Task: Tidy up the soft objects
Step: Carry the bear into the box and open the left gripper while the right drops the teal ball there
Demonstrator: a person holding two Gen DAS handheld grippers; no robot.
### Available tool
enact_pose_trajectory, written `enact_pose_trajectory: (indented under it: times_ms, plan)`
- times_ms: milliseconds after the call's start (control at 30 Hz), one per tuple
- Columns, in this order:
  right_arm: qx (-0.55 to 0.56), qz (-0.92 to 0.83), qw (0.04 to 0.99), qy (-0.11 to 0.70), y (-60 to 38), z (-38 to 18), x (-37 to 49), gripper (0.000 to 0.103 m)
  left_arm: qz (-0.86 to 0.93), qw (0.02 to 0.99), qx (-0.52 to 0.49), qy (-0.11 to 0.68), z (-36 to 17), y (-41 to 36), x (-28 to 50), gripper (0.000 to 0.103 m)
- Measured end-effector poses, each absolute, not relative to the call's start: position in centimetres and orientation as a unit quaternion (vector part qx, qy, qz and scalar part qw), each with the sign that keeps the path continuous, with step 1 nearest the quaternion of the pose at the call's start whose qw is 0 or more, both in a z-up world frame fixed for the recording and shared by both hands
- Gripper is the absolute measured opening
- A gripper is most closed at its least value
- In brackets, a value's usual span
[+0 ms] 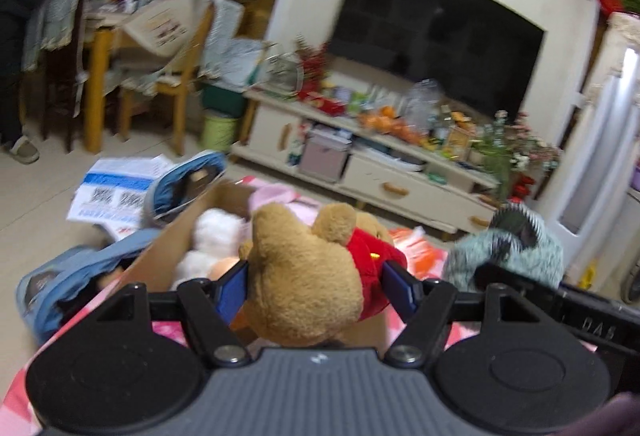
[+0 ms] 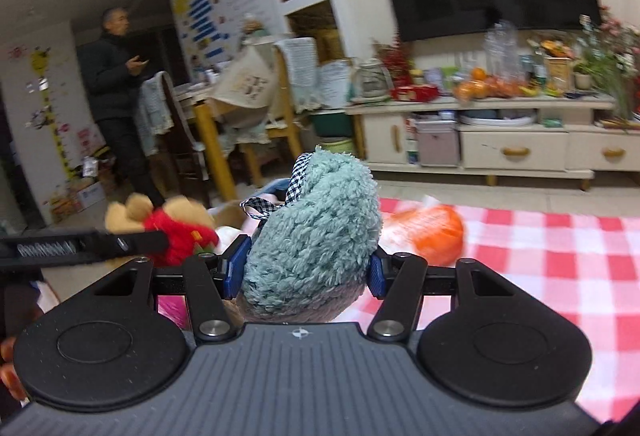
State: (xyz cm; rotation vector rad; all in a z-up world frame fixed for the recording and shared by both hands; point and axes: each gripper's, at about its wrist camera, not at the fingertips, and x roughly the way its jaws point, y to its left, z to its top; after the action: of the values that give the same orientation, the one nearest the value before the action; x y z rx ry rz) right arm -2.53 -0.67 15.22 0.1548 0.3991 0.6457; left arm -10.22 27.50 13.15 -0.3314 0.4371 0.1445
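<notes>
My left gripper (image 1: 316, 286) is shut on a brown teddy bear in a red shirt (image 1: 304, 276) and holds it over the near edge of an open cardboard box (image 1: 160, 256). The box holds a white plush toy (image 1: 212, 240) and a pink soft item (image 1: 272, 193). My right gripper (image 2: 306, 270) is shut on a fluffy teal slipper with a checked bow (image 2: 320, 228), raised above the red-and-white checked cloth (image 2: 540, 264). The slipper also shows in the left wrist view (image 1: 516, 252), and the bear shows in the right wrist view (image 2: 168, 224).
An orange plastic bag (image 2: 428, 232) lies on the cloth. Blue bags (image 1: 68, 280) and papers (image 1: 116, 191) lie on the floor left of the box. A TV cabinet (image 1: 380, 171) stands ahead, a table with chairs (image 1: 136, 47) at left, and a person (image 2: 116, 91) stands beyond.
</notes>
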Motion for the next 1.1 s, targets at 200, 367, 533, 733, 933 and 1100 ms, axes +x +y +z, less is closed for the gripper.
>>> enact_pose_trajectory:
  times_ms: [200, 367, 533, 733, 933, 1100]
  plan:
    - [0.055, 0.356, 0.913, 0.193, 3.0, 15.8, -0.8, 0.072, 0.102, 0.949, -0.177, 0.241, 12.4, 28.8, -10.0, 0.071]
    - [0.029, 0.382, 0.902, 0.2, 5.6, 15.6, 0.4, 0.072, 0.113, 0.941, -0.184, 0.259, 11.9, 29.4, -9.8, 0.071]
    - [0.016, 0.394, 0.891, 0.225, 6.9, 14.8, 2.1, 0.083, 0.115, 0.934, -0.19, 0.278, 11.4, 29.6, -9.6, 0.074]
    - [0.042, 0.388, 0.894, 0.22, 6.3, 15.2, 1.8, 0.097, 0.119, 0.938, -0.187, 0.267, 11.9, 29.3, -10.0, 0.075]
    - [0.082, 0.346, 0.912, 0.205, 2.9, 15.8, 0.4, 0.1, 0.12, 0.941, -0.185, 0.255, 12.2, 28.9, -10.2, 0.076]
    - [0.092, 0.3, 0.929, 0.199, 0.1, 15.7, -1.1, 0.101, 0.138, 0.949, -0.165, 0.23, 12.9, 28.2, -10.6, 0.076]
